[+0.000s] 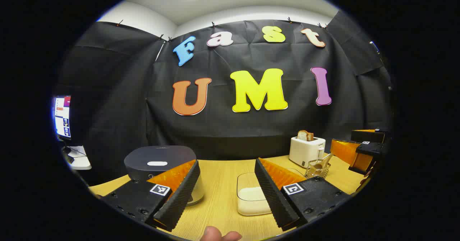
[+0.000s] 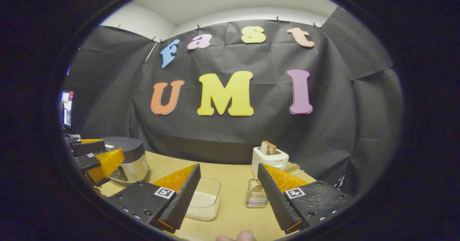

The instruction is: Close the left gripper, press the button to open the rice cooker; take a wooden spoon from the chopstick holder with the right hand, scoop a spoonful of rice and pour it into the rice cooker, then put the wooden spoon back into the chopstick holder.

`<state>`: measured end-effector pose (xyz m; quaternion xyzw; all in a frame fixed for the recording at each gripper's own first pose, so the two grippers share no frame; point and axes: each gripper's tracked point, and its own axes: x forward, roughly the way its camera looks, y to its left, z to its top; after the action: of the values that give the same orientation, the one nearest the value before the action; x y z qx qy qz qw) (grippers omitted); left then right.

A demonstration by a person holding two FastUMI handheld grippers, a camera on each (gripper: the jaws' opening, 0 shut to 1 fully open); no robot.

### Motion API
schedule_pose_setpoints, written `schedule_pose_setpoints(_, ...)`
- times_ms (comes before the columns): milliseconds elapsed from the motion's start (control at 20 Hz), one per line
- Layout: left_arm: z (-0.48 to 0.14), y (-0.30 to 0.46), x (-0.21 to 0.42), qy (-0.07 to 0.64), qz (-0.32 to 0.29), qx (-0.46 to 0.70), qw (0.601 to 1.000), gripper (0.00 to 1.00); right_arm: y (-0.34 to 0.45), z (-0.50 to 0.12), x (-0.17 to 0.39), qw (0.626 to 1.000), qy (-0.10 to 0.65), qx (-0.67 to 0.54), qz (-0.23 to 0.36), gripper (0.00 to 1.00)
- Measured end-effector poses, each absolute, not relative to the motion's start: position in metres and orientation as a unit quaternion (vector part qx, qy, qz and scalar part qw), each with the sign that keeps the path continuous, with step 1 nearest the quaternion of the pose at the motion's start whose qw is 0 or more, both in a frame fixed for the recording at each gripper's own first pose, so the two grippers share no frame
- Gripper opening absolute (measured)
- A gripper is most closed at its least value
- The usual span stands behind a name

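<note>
- The rice cooker point(image 1: 158, 165) is seen at the table's point(image 1: 219, 183) left end, lid down, its pale button point(image 1: 157, 163) on top, untouched.
- The left gripper point(image 1: 226, 194) is held above the table with jaws wide apart, just right of the cooker; they should be brought together first, then lowered squarely onto the button.
- The right gripper point(image 2: 226, 194) is parted too, holding nothing, near the chopstick holder point(image 2: 256, 194) and rice container point(image 2: 205, 201).

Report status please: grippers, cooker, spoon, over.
Left gripper open, right gripper open, both empty. Cooker lid shut. Spoon in holder. Rice box between them.
</note>
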<state>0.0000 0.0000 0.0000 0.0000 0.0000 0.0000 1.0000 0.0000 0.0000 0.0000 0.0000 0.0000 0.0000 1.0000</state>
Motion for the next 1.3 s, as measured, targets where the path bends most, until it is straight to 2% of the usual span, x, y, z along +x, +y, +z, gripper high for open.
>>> schedule_pose_setpoints(300, 0.007, -0.011, 0.023, -0.002, -0.007, 0.019, 1.000, 0.98, -0.005, -0.008, 0.021, 0.999, 0.009, 0.029, 0.011, 0.96)
schedule_pose_setpoints(650, 0.009, -0.004, 0.007, -0.004, 0.003, 0.011, 1.000, 0.98, -0.003, -0.005, -0.001, 0.999, 0.002, 0.028, 0.014, 0.94)
schedule_pose_setpoints(1100, 0.027, -0.021, -0.005, -0.020, -0.018, 0.025, 0.999, 0.98, -0.010, 0.014, -0.016, 0.999, -0.019, 0.027, 0.015, 0.93)
schedule_pose_setpoints(1300, 0.023, 0.006, -0.005, -0.008, 0.011, 0.028, 1.000, 0.98, -0.002, 0.017, -0.013, 0.999, -0.022, 0.038, 0.025, 0.93)
